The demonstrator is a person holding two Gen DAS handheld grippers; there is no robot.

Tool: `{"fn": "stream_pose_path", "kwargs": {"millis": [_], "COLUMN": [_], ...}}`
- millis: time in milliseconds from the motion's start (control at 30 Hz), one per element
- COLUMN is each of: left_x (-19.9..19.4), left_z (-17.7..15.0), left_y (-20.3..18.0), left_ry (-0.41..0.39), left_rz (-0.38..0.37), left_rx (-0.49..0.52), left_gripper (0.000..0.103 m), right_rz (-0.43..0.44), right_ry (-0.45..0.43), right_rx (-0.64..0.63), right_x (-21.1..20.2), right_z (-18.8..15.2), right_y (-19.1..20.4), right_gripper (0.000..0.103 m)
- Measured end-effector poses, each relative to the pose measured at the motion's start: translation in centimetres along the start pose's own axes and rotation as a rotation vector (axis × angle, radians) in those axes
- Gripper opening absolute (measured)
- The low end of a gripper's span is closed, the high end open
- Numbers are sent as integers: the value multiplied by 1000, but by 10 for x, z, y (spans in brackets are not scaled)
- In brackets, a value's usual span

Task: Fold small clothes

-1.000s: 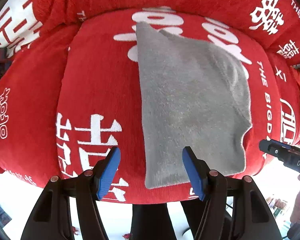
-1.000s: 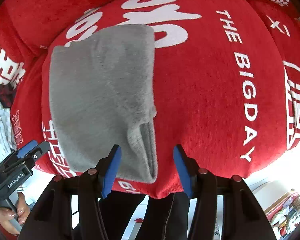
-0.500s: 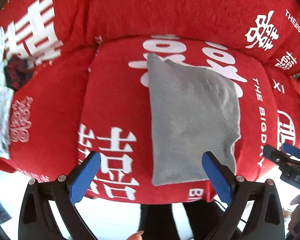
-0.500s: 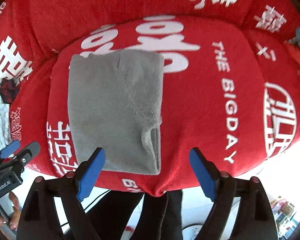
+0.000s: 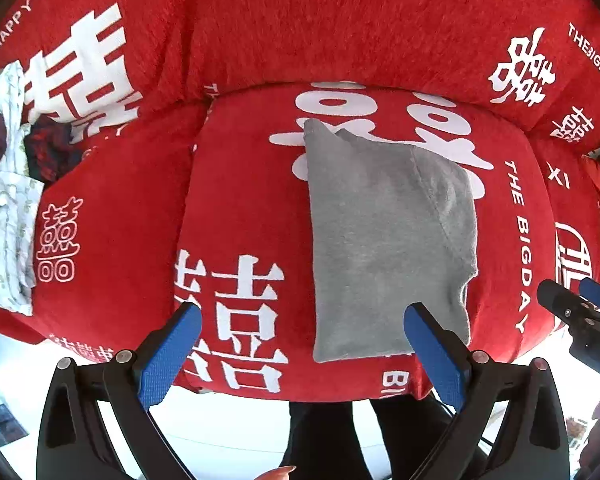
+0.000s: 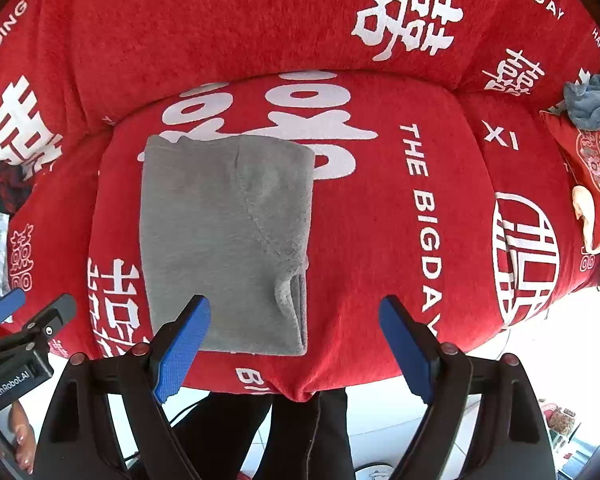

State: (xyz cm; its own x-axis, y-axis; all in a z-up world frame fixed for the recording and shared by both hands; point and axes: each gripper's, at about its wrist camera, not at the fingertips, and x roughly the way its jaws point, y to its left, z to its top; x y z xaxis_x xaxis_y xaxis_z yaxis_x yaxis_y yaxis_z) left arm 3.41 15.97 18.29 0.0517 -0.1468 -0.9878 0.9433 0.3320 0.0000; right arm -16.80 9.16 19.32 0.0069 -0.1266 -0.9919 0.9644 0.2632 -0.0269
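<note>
A grey fleece garment (image 5: 384, 240) lies folded into a flat rectangle on the middle seat cushion of a red sofa (image 5: 244, 208). It also shows in the right wrist view (image 6: 224, 240), with a small cuff fold at its near right corner. My left gripper (image 5: 302, 350) is open and empty, held back above the sofa's front edge. My right gripper (image 6: 294, 346) is open and empty, also back from the garment. Neither touches the cloth.
The sofa cover has white lettering. A pile of white and dark clothes (image 5: 4, 208) lies on the left seat. A grey-blue cloth (image 6: 592, 104) and a red cushion (image 6: 596, 168) sit at the right end. Dark-trousered legs (image 6: 308, 432) and white floor are below.
Both grippers opened wide and pulled back and up from the grey garment, which now lies flat and released on the cushion.
</note>
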Motion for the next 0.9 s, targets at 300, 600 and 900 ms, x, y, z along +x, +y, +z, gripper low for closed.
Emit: {"fn": "stream_pose_path", "kwargs": {"millis": [300,600,900], "left_x": [-8,-18,-20], "left_z": [2,8,10], "left_y": [0,-3,-3], "left_ry": [0,-25,-26], "left_rz": [25,27,35], "left_rx": [0,12,3], "left_gripper": [101,101,101], "right_rz": [-5,-5,-1], "right_ry": [-8,-9,-10], "right_rx": [2,-12,-15], "right_x": [-7,-9,-9], "right_z": [4,6,8], "right_y": [4,9,12], "right_gripper": [88,88,88]}}
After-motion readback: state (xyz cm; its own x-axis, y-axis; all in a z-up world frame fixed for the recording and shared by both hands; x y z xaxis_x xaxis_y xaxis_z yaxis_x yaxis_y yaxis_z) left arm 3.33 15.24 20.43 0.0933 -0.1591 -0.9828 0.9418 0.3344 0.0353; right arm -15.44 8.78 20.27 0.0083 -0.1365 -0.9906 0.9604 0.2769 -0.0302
